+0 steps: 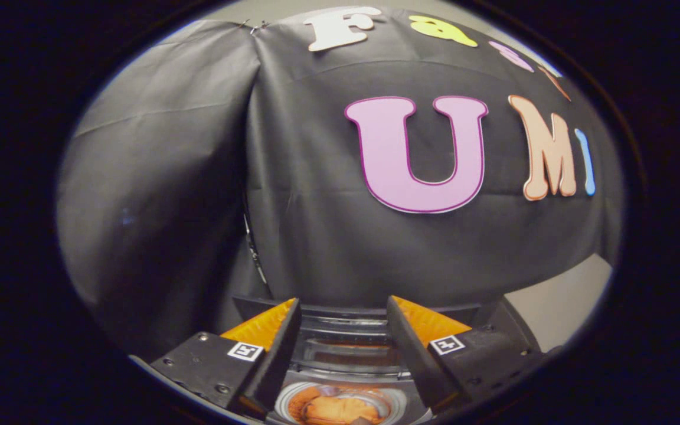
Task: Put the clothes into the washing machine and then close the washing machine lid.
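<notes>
My gripper [343, 302] is open, its fingers spread wide with nothing held between them. Below and between the fingers is the dark top of the washing machine [346, 316]. Its round drum opening [400, 402] has a pale ring, and orange clothes [335, 408] lie inside the drum. Just beyond the opening, the lid [346, 353] with its see-through window appears to stand raised. The fingers hide the machine's sides.
The booth's black cloth wall [328, 236] hangs close behind the machine. A thin cable [251, 236] runs down a fold between two cloth panels. A pale grey wall [558, 301] shows past the cloth, right of the machine.
</notes>
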Available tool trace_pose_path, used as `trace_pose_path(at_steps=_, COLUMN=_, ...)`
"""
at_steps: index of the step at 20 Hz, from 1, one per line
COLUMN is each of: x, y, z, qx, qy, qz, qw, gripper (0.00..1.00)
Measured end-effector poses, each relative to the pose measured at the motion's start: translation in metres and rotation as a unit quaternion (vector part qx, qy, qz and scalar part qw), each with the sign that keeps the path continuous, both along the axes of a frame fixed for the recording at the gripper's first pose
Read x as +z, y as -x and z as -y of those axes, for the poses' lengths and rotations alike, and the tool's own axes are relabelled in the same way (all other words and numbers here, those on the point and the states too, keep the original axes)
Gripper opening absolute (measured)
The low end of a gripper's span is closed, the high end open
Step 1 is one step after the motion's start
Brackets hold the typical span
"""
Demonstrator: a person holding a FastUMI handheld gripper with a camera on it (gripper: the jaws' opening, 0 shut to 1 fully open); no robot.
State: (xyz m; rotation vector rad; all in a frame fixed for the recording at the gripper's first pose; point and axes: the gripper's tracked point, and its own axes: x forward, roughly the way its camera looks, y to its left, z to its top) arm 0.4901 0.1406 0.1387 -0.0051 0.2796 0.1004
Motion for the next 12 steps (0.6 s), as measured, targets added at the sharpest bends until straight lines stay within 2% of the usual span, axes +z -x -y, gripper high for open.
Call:
trace_pose_path(at_steps=2, x=-0.011, y=-0.016, z=0.007, qx=-0.018, qy=0.004, qz=-0.007, qw=1.000, gripper=0.94)
trace_pose_path(at_steps=5, x=-0.036, y=-0.036, z=0.016, qx=-0.049, qy=0.018, qz=-0.029, qw=0.998, gripper=0.94)
trace_pose_path(at_steps=8, x=-0.050, y=-0.050, z=0.019, qx=-0.059, qy=0.035, qz=-0.040, qw=0.997, gripper=0.94)
trace_pose_path(at_steps=11, x=-0.061, y=-0.056, z=0.025, qx=-0.077, qy=0.006, qz=-0.061, qw=0.995, gripper=0.94)
trace_pose_path(at_steps=12, x=-0.059, y=-0.060, z=0.025, qx=-0.082, qy=-0.002, qz=-0.050, qw=0.995, gripper=0.95)
